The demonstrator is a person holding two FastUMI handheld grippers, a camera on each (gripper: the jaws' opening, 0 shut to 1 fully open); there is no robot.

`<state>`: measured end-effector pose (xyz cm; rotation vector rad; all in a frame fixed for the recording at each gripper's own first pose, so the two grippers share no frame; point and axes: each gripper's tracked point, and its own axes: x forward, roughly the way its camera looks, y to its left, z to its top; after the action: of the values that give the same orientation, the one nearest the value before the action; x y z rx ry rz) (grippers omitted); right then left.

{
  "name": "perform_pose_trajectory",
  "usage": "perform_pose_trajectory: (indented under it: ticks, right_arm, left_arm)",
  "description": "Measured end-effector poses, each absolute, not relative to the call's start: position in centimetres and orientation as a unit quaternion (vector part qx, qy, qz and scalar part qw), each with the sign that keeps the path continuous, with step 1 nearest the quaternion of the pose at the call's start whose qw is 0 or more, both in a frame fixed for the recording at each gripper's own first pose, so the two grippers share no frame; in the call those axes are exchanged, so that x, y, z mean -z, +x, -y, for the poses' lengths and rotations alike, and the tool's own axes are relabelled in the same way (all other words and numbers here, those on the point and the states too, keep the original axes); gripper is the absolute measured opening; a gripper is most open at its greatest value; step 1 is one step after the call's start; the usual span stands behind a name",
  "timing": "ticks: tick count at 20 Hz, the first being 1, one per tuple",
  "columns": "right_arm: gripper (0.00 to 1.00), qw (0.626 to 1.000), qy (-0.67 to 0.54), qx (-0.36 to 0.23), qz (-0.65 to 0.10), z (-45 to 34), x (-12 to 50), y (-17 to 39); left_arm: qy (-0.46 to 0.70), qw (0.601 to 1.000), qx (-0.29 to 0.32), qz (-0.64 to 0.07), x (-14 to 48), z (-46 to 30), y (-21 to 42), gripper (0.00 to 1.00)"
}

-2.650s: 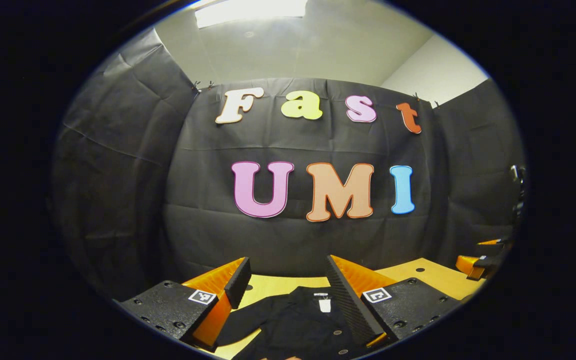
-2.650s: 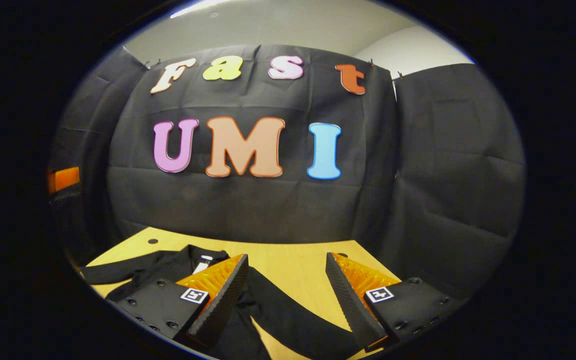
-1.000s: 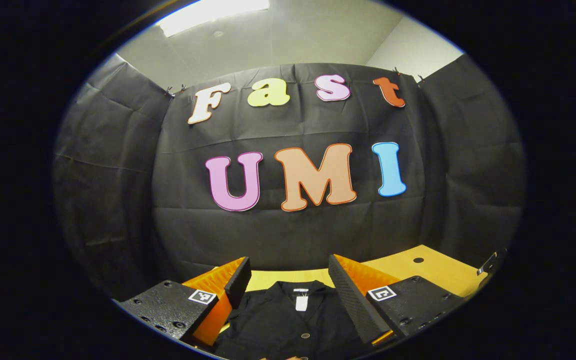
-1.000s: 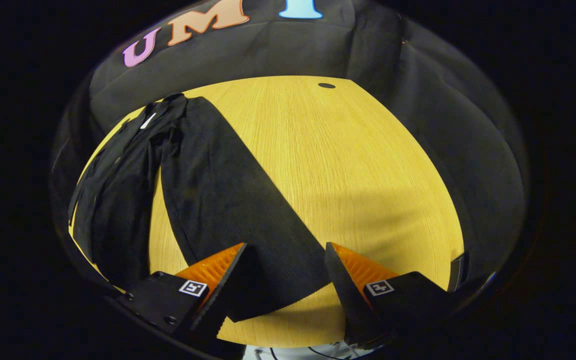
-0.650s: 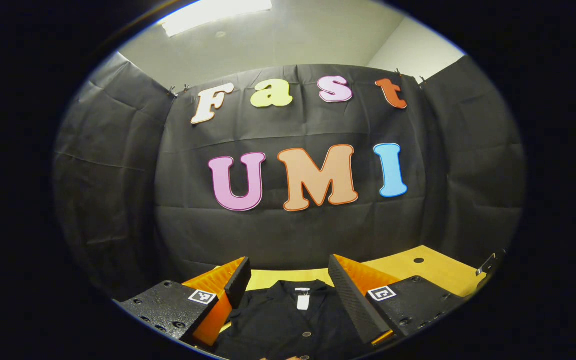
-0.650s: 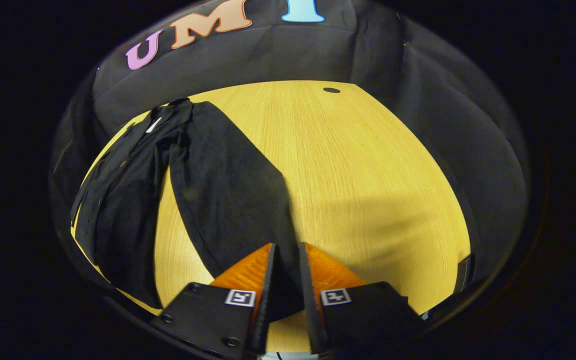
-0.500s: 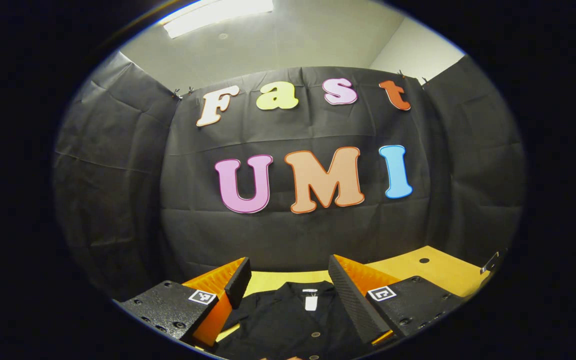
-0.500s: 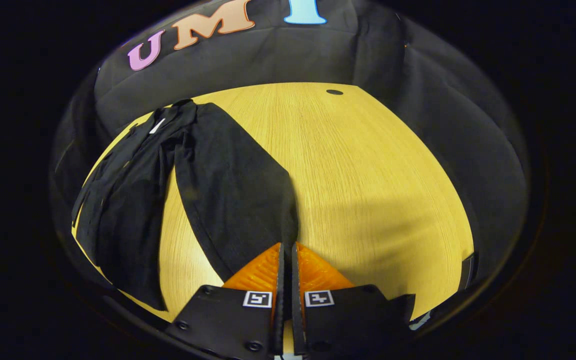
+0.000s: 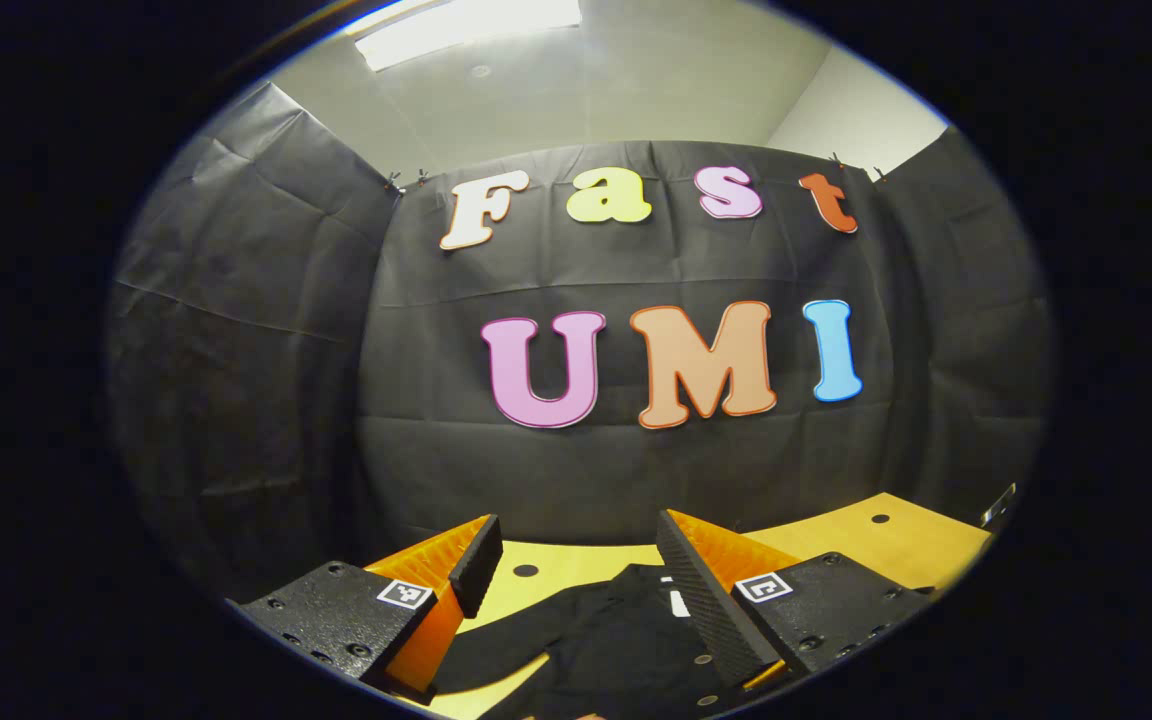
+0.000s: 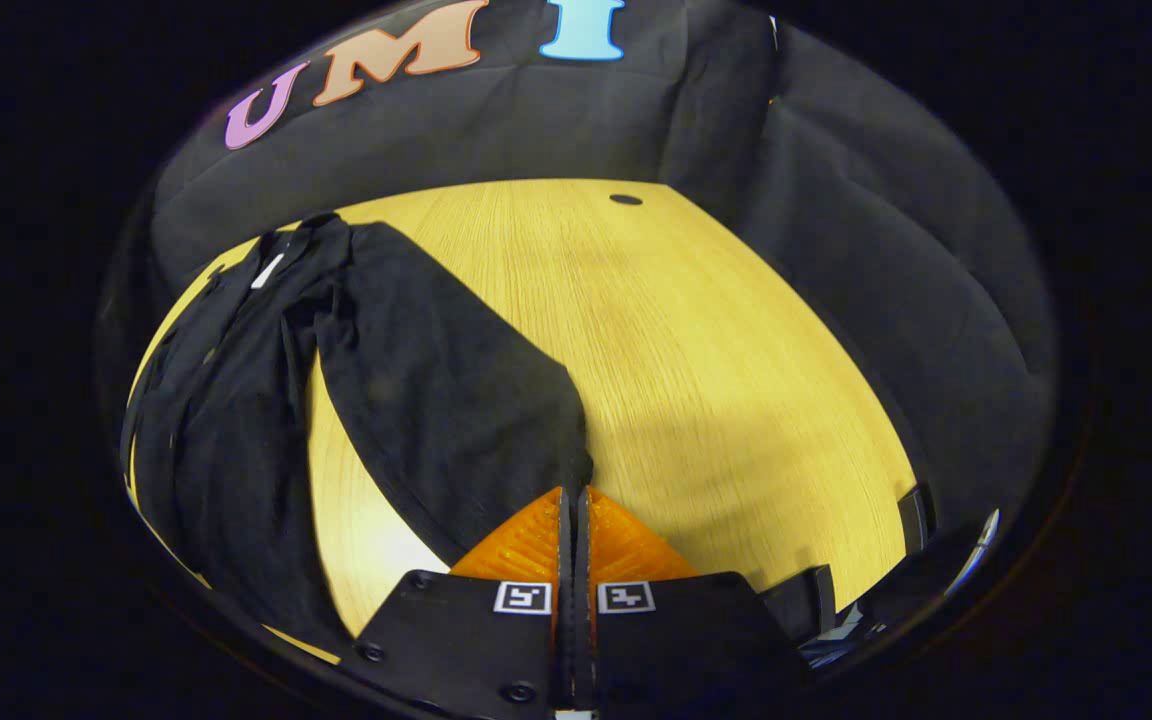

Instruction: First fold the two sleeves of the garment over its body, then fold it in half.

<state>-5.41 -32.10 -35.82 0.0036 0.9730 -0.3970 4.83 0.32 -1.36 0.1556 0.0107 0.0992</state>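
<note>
On the table (image 10: 736,340): garment (image 10: 236,420) lies left of the right gripper (image 10: 573,500)
Sleeve (image 10: 436,400): long axis runs from fingers up-left to collar
Right gripper: clamped on sleeve's cuff end, nearer
Left gripper (image 9: 576,565): spread wide, above collar, gripping nothing

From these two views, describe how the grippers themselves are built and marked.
Left gripper: two wedge-shaped fingers with ribbed faces, each on a black textured block with screw heads and a small square black-and-white marker. Right gripper: the same ribbed wedges, black blocks and square markers.
</note>
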Motion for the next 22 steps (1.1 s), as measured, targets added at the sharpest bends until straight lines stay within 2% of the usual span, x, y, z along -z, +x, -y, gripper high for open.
perform_pose_trajectory:
  ticks: [1, 7, 8, 12, 22]
  right_arm:
    - [0.03, 0.872, 0.010, 0.194, -0.449, 31.6, 34.8, -4.3]
    - [0.03, 0.911, 0.030, 0.183, -0.367, 28.1, 27.5, 1.3]
    - [0.02, 0.918, 0.032, 0.178, -0.354, 27.3, 26.3, 2.4]
    - [0.02, 0.936, 0.029, 0.147, -0.319, 23.3, 22.9, 6.4]
    - [0.02, 0.956, -0.014, 0.072, -0.283, 11.7, 20.2, 13.2]
  left_arm:
    - [0.078, 0.995, -0.055, -0.008, 1.5, -1.4, 4.6, 0.94]
    - [0.063, 0.994, -0.086, -0.014, 1.8, -6.8, 2.8, 0.94]
    - [0.063, 0.994, -0.091, -0.015, 1.9, -7.6, 2.5, 0.99]
    - [0.060, 0.992, -0.109, -0.016, 2.0, -10.4, 1.2, 0.99]
    - [0.061, 0.986, -0.152, -0.032, 2.8, -17.8, -1.3, 0.99]
